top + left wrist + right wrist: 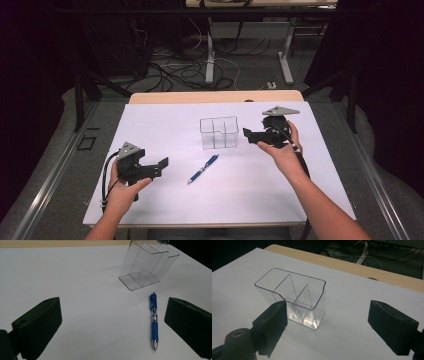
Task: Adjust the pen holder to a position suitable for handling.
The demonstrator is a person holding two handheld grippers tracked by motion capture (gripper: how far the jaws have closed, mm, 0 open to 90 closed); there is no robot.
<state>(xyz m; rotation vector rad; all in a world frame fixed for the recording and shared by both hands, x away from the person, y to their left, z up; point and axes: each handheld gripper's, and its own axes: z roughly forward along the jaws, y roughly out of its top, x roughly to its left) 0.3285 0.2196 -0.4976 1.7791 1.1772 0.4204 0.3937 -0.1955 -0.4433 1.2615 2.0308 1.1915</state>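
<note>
A clear plastic organizer (pixel 219 132) is seen standing upright on the white table surface (pixel 165 125), toward its far middle. It is divided by thin clear walls into compartments, all of them empty, and its rim is stepped, one side being lower. A blue retractable pen (pixel 203 169) with a silver tip and a clip is laid flat just in front of the organizer, apart from it, slanted with its clip end nearer the organizer.

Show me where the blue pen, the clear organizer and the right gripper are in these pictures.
blue pen (pixel 154 322), left gripper view, on its barrel near the grip.
clear organizer (pixel 313 307), right gripper view, on its near outer wall.
right gripper (pixel 250 134), high view, at the tips of its open jaws.
</note>
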